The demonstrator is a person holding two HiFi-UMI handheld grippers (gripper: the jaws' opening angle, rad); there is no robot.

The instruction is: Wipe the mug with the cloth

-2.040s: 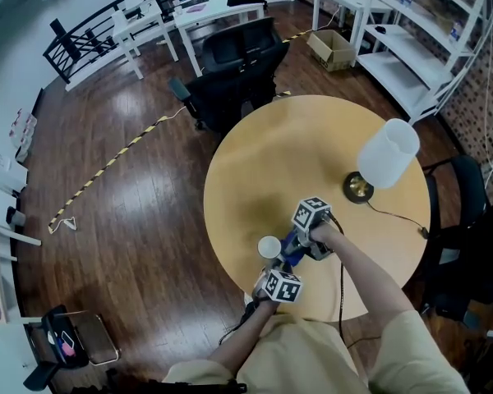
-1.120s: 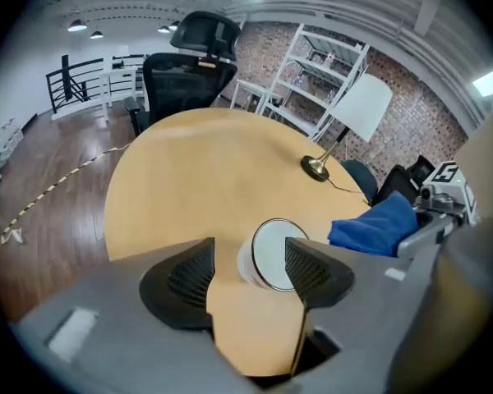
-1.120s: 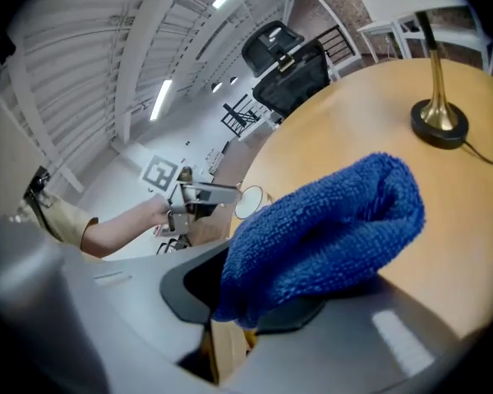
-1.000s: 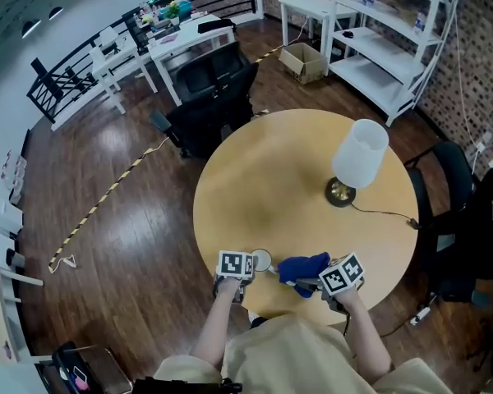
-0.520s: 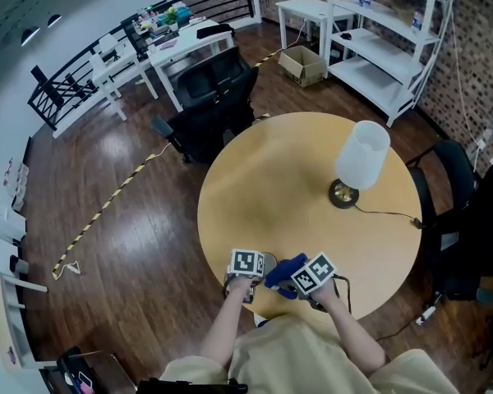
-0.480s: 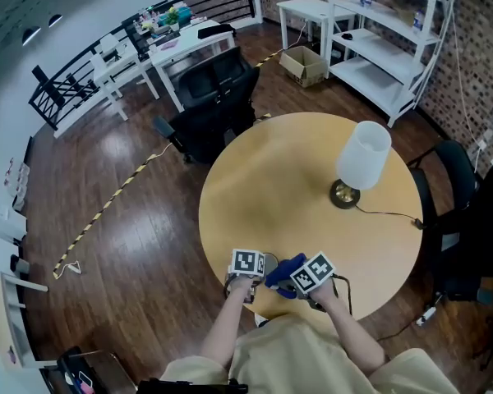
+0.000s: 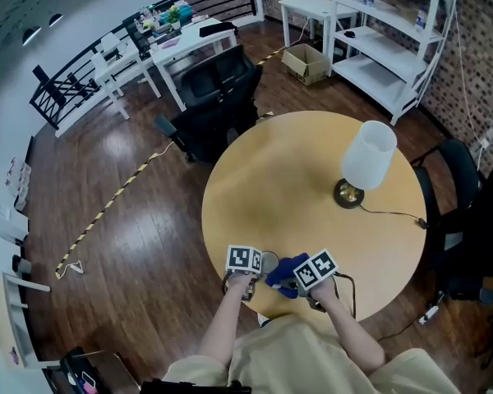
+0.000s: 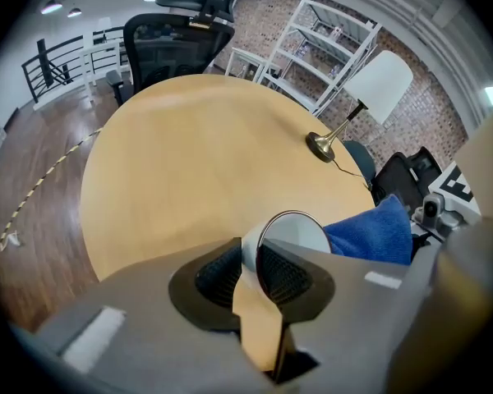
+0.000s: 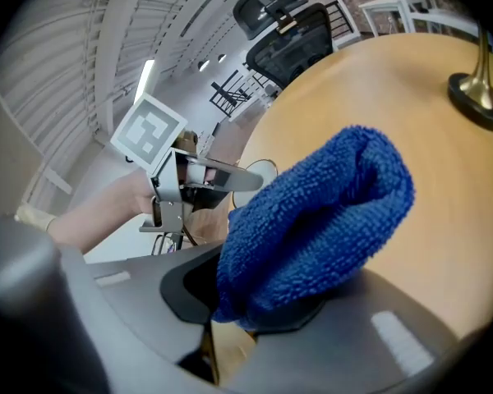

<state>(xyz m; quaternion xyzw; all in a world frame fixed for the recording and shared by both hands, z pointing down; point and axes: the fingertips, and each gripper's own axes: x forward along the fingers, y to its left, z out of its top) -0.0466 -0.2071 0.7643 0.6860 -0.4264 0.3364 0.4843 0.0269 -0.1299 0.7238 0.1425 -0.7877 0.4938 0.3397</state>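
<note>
My left hand-held gripper (image 8: 251, 265) has just been closing, and its jaws now pinch the wall of the white mug (image 8: 292, 230) at the rim, one pad outside and one inside the mouth. My right hand-held gripper (image 9: 251, 298) is clamped on the bunched blue cloth (image 9: 312, 220). It has come in from the right since a second ago, so the cloth now sits just beside the mug's mouth where there was a clear gap before. I take that to mean the mug is steadied and the wiping stroke can start, though the cloth does not yet look pressed against it. The mug sits near the front edge of the round worktop (image 7: 296, 179), between my two hands and well apart from the lamp (image 7: 368, 158). Its mouth faces upward, and in the left gripper view it seems tipped a little toward the cloth, so its long axis runs close to upright. I cannot see the handle, nor whether the base rests on the worktop.
</note>
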